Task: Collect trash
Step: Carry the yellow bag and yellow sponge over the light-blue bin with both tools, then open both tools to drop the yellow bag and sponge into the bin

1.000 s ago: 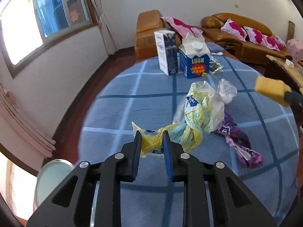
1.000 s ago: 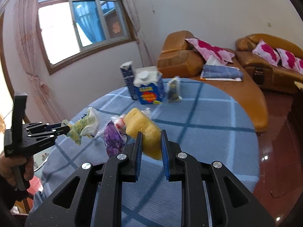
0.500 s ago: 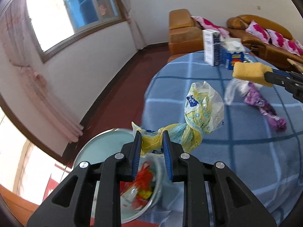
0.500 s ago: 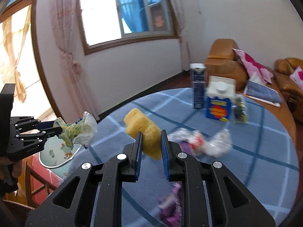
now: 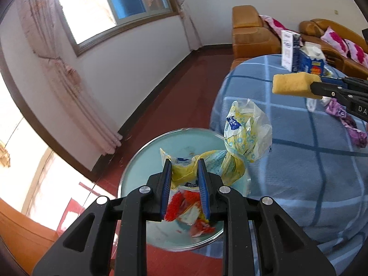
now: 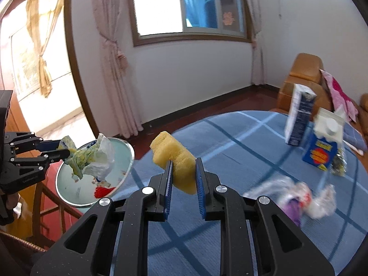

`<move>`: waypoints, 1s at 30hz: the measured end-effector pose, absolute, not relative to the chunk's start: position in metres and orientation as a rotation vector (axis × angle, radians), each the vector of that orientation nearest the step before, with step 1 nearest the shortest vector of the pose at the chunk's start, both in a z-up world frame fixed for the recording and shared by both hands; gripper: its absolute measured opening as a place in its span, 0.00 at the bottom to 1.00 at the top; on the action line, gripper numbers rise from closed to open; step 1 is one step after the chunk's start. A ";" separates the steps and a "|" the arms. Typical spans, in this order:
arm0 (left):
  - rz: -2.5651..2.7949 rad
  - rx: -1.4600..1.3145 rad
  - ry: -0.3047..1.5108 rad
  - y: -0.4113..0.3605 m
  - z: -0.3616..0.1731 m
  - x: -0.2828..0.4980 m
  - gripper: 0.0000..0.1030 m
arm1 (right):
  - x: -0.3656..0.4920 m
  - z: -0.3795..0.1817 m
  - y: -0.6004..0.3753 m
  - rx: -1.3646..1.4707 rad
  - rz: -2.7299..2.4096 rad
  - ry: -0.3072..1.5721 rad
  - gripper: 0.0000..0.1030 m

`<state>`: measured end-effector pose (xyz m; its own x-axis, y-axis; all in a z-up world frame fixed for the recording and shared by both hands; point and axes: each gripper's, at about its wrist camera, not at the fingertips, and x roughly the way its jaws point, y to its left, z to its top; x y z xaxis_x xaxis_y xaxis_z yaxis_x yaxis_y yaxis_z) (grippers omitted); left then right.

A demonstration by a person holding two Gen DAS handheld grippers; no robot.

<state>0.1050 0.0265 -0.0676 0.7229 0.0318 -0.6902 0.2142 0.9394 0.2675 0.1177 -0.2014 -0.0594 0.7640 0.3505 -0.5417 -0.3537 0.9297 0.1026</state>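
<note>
My left gripper (image 5: 184,164) is shut on a crumpled yellow-and-white plastic wrapper (image 5: 243,135), which hangs over a round pale-green bin (image 5: 142,161) beside the table. Red and white scraps (image 5: 184,207) lie inside the bin. The right wrist view shows the same wrapper (image 6: 92,158) above the bin (image 6: 124,168), pinched by the left gripper (image 6: 65,150). My right gripper (image 6: 182,163) is shut on a yellow sponge (image 6: 174,158) above the blue checked tablecloth (image 6: 241,147). The sponge (image 5: 295,84) also shows at the right of the left wrist view.
A tall white-and-blue carton (image 6: 299,117) and a blue milk carton (image 6: 322,147) stand at the table's far side. Crumpled clear and purple wrappers (image 6: 299,200) lie on the cloth. Orange sofas (image 5: 253,30) stand behind; red floor and a wall with a window (image 6: 184,7) lie on the left.
Both grippers have swung left, away from the middle of the table. The wrapper has gone from above the cloth to above the bin. The sponge has come toward the table's left edge.
</note>
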 end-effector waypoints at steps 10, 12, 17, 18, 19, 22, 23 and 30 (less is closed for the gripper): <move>-0.010 0.335 0.787 0.067 -0.070 0.101 0.22 | 0.135 -0.066 -0.150 -0.096 0.474 0.593 0.19; 0.011 0.330 0.792 0.075 -0.071 0.101 0.22 | 0.138 -0.067 -0.140 -0.112 0.488 0.593 0.19; 0.044 0.324 0.799 0.087 -0.072 0.101 0.22 | 0.140 -0.072 -0.127 -0.147 0.510 0.592 0.19; 0.050 0.324 0.800 0.089 -0.072 0.101 0.22 | 0.140 -0.074 -0.124 -0.155 0.515 0.593 0.19; 0.054 0.322 0.801 0.090 -0.073 0.101 0.22 | 0.140 -0.074 -0.123 -0.162 0.518 0.592 0.19; 0.066 0.319 0.802 0.094 -0.073 0.100 0.22 | 0.140 -0.077 -0.117 -0.186 0.530 0.587 0.19; 0.070 0.318 0.801 0.096 -0.073 0.099 0.22 | 0.140 -0.077 -0.116 -0.191 0.534 0.586 0.19; 0.094 0.319 0.802 0.100 -0.073 0.099 0.22 | 0.137 -0.080 -0.107 -0.227 0.555 0.575 0.19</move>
<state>0.0991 0.1004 -0.0732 0.6938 0.2027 -0.6911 0.0374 0.9482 0.3155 0.1373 -0.1066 -0.0796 0.6983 0.4318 -0.5709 -0.5551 0.8302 -0.0511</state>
